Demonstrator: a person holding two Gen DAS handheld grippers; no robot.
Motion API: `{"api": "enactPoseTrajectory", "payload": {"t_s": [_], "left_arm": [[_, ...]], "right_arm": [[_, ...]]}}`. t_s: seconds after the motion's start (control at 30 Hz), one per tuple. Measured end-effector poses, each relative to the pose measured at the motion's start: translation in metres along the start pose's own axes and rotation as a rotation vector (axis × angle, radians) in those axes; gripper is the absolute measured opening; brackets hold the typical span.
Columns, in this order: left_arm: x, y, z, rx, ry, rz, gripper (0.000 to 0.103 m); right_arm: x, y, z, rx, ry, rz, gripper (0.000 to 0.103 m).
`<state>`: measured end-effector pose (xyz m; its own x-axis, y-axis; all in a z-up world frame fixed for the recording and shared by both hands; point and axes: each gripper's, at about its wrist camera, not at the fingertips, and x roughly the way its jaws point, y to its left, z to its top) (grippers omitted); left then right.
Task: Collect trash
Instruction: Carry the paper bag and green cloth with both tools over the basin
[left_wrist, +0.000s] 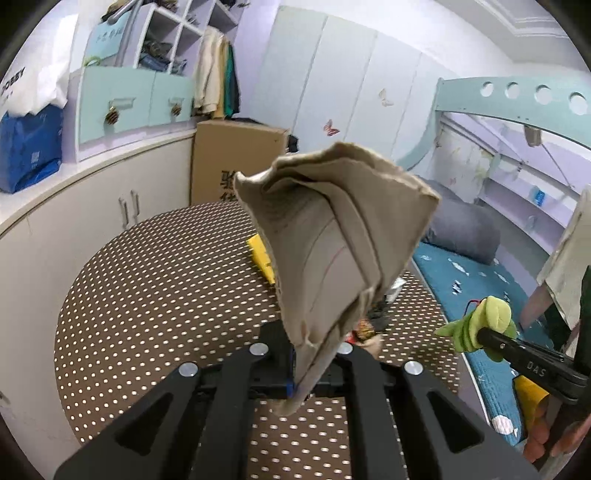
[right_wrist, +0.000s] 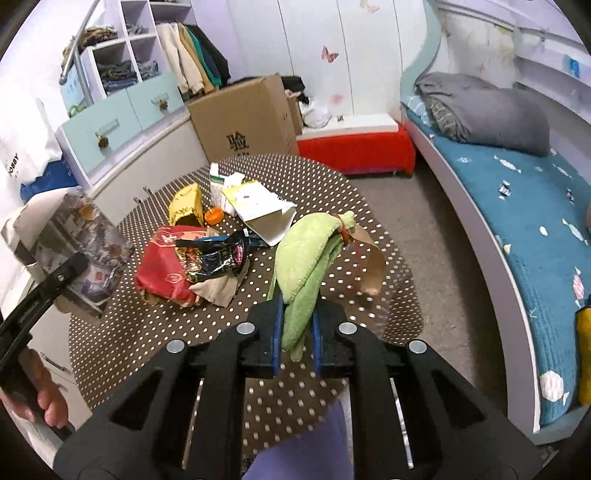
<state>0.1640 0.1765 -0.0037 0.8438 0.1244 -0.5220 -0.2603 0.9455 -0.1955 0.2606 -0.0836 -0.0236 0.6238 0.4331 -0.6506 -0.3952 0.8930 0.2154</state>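
Note:
My left gripper (left_wrist: 300, 373) is shut on a flattened beige paper bag (left_wrist: 332, 236), held up above the round polka-dot table (left_wrist: 155, 295); the bag also shows at the left of the right wrist view (right_wrist: 70, 243), printed side out. My right gripper (right_wrist: 297, 332) is shut on a green cloth (right_wrist: 310, 266), held over the table's near right part; it shows in the left wrist view too (left_wrist: 476, 325). Trash lies on the table: a red snack bag (right_wrist: 166, 266), a black foil wrapper (right_wrist: 214, 258), a yellow packet (right_wrist: 186, 210), a white paper bag (right_wrist: 266, 214), a small orange piece (right_wrist: 214, 216).
A cardboard box (right_wrist: 243, 118) stands behind the table, next to white cabinets (left_wrist: 92, 221). A red bench (right_wrist: 354, 151) is at the back. A bed with a blue cover (right_wrist: 517, 221) and grey pillow (right_wrist: 487, 110) runs along the right.

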Motion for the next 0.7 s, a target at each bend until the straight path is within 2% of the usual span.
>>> {"api": "enactPoseTrajectory", "payload": {"t_s": [0.27,0.47,0.7], "left_arm": [[-0.006,-0.048,-0.002,0.073,-0.006,-0.077,0.006],[0.001,-0.09,-0.009,0.135,0.02,-0.156,0.006],[0.014,-0.146,-0.029,0.196,0.088,-0.259,0.006]], "right_arm": [[-0.042,-0.025,-0.008,0.045,-0.036,-0.033,0.013],[-0.069,-0.055,-0.019,0.096,-0.063,-0.095,0.013],[-0.097,-0.088,-0.039,0.162,-0.079,-0.167,0.013]]}}
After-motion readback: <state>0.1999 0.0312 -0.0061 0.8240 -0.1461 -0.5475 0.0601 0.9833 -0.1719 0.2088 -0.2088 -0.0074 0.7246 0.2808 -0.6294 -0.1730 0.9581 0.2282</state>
